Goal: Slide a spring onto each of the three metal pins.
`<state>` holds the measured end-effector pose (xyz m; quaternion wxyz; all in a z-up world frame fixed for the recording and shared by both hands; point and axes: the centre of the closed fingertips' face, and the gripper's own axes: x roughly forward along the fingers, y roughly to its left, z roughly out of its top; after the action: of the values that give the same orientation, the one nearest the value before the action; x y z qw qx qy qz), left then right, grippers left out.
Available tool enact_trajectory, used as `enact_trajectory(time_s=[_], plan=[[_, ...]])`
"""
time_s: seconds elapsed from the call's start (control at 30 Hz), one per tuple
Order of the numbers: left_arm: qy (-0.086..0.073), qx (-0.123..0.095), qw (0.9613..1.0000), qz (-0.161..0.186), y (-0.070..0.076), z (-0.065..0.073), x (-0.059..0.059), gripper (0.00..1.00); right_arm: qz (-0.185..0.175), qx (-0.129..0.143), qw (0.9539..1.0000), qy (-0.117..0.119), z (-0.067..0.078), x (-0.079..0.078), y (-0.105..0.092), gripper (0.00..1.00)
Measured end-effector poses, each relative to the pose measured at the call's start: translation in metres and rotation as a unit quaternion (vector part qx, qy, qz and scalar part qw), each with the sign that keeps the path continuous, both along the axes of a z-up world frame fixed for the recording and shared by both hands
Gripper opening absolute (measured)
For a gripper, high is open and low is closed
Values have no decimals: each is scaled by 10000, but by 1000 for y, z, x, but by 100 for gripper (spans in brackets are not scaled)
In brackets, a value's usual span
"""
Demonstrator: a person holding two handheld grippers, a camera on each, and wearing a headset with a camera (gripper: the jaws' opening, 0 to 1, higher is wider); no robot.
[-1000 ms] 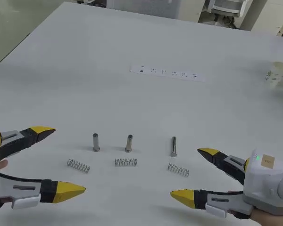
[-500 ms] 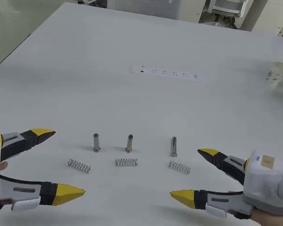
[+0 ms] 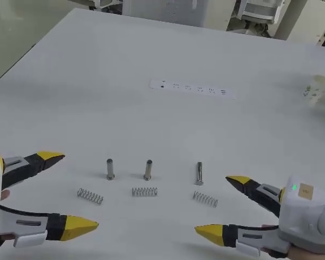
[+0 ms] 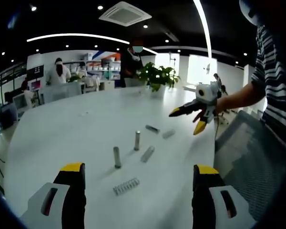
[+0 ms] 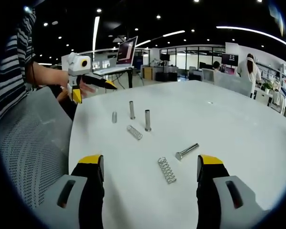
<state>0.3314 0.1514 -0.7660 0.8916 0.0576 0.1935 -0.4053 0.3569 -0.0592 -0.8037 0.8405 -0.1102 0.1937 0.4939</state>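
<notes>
Two metal pins stand upright on the white table, the left pin (image 3: 110, 169) (image 4: 117, 157) and the middle pin (image 3: 148, 169) (image 4: 137, 140) (image 5: 147, 120). The right pin (image 3: 199, 173) (image 5: 187, 151) lies on its side. A loose spring lies in front of each: left spring (image 3: 90, 195) (image 4: 126, 186), middle spring (image 3: 144, 191) (image 5: 134, 132), right spring (image 3: 205, 199) (image 5: 167, 170). My left gripper (image 3: 79, 189) (image 4: 139, 168) hovers open by the left spring. My right gripper (image 3: 212, 205) (image 5: 150, 159) is open around the right spring's near end. Neither holds anything.
A white power strip (image 3: 188, 88) lies further back on the table (image 3: 97, 81). A pale cup-like object (image 3: 317, 89) sits at the far right. A mesh chair (image 4: 248, 152) is close behind the table's near edge. People stand in the background.
The head camera has tipped slightly, so the whole picture shifted. Both grippers stay open in about the same places. Pins and springs have not moved.
</notes>
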Motion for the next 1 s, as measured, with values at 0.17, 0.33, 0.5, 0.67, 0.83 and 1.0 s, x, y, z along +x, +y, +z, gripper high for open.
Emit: enact_trajectory(time_s=[0.17, 0.33, 0.5, 0.67, 0.83, 1.0], plan=[[-6, 14, 10000, 3, 1, 0, -1, 90, 5, -4, 10000, 4, 0, -1, 1, 80], [-39, -8, 10000, 30, 3, 3, -1, 90, 0, 15, 10000, -16, 2, -1, 1, 80], [-61, -40, 9999, 79, 4, 5, 1, 91, 2, 6, 10000, -12, 2, -1, -1, 80], [-37, -28, 10000, 84, 5, 2, 0, 91, -2, 0, 10000, -10, 2, -1, -2, 80], [-22, -45, 9999, 92, 5, 0, 1, 91, 16, 1, 10000, -31, 4, 0, -1, 80], [11, -3, 10000, 76, 7, -4, 3, 91, 27, 18, 10000, -27, 7, -1, 0, 80]])
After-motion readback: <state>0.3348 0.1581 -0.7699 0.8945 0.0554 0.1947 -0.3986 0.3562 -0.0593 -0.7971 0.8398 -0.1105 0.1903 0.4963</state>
